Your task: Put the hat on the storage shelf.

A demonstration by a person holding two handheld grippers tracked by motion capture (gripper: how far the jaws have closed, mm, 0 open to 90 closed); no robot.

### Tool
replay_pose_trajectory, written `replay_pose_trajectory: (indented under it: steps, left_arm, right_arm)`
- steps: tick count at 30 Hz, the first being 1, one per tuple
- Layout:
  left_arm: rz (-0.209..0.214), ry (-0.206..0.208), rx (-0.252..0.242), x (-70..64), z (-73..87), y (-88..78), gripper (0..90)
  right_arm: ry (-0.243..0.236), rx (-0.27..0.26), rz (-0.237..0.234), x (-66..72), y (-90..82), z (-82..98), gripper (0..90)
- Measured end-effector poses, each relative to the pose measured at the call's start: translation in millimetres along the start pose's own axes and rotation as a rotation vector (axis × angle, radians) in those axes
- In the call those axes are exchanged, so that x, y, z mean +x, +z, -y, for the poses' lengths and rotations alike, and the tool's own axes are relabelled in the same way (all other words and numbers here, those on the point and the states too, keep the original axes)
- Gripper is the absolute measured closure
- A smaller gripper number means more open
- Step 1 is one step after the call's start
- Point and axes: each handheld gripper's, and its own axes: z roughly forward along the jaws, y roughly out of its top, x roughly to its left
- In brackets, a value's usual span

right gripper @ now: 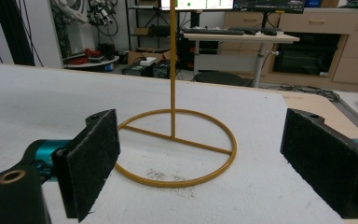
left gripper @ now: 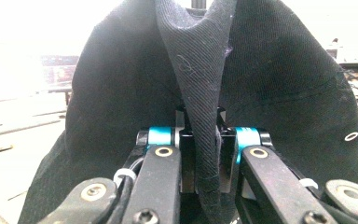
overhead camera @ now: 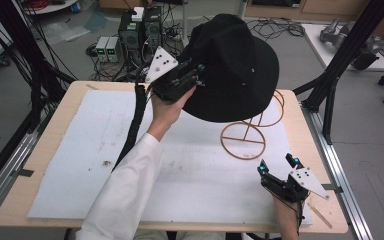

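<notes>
Item 1, black hat (overhead camera: pixel 235 65): wide brim, soft fabric. Held aloft at approx 12 o'clock of the surface, over and just left of the stand's top. Brim folded into a pinch at its 9 o'clock edge.

Item 2, left tool (overhead camera: pixel 192 75): jaws together, clamped on the hat's brim fold; the left gripper view shows the fabric ridge (left gripper: pixel 200 93) squeezed between the pads. White sleeve (overhead camera: pixel 125 195) runs in from 6 o'clock.

Item 3, wire hat stand (overhead camera: pixel 245 135): gold-coloured, ring base w/ crossbar, upright post (right gripper: pixel 172 70); sits at approx 3 o'clock of the surface on the white mat (overhead camera: pixel 80 150). Top part hidden behind the hat.

Item 4, right tool (overhead camera: pixel 279 164): jaws apart, nothing between; rests at approx 4 o'clock, facing the stand base.

Step in hand (est.): carrying the hat to, or off, the stand; can't tell which. Next move, if placing: centre crown over stand top, lower, then release the brim.

Surface (overhead camera: pixel 40 150): light wood.
</notes>
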Motion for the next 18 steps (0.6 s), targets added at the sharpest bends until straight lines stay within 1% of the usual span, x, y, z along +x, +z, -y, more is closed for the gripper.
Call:
replay_pose_trajectory:
  steps: [4,9,10,13,14,15,18]
  left_arm:
    - [0.035,0.001,0.011,-10.6,-0.7,17.6,84.3]
    - [0.076,-0.024,0.029,-23.5,1.8,42.8,84.3]
    - [0.083,-0.021,0.041,-25.9,2.5,47.7,84.3]
    - [0.118,-0.032,0.077,-33.8,5.5,64.2,84.3]
    - [0.134,-0.027,0.097,-38.6,7.8,72.5,84.3]
    - [0.134,-0.027,0.097,-38.6,7.8,72.5,84.3]
    - [0.155,-0.018,0.127,-46.9,11.8,84.8,84.3]
  right_arm:
    - [0.005,-0.001,0.002,-0.9,0.7,0.1,11.0]
    - [0.008,-0.002,-0.003,-1.5,1.3,0.3,11.0]
    - [0.010,-0.003,-0.004,-1.7,1.5,0.2,11.0]
    - [0.006,-0.004,-0.005,-1.9,1.7,0.4,11.1]
    - [0.006,-0.004,-0.006,-1.9,1.7,0.4,11.1]
    - [0.006,-0.004,-0.006,-1.9,1.7,0.4,11.1]
    - [0.009,0.000,-0.007,-1.9,1.2,0.6,11.1]
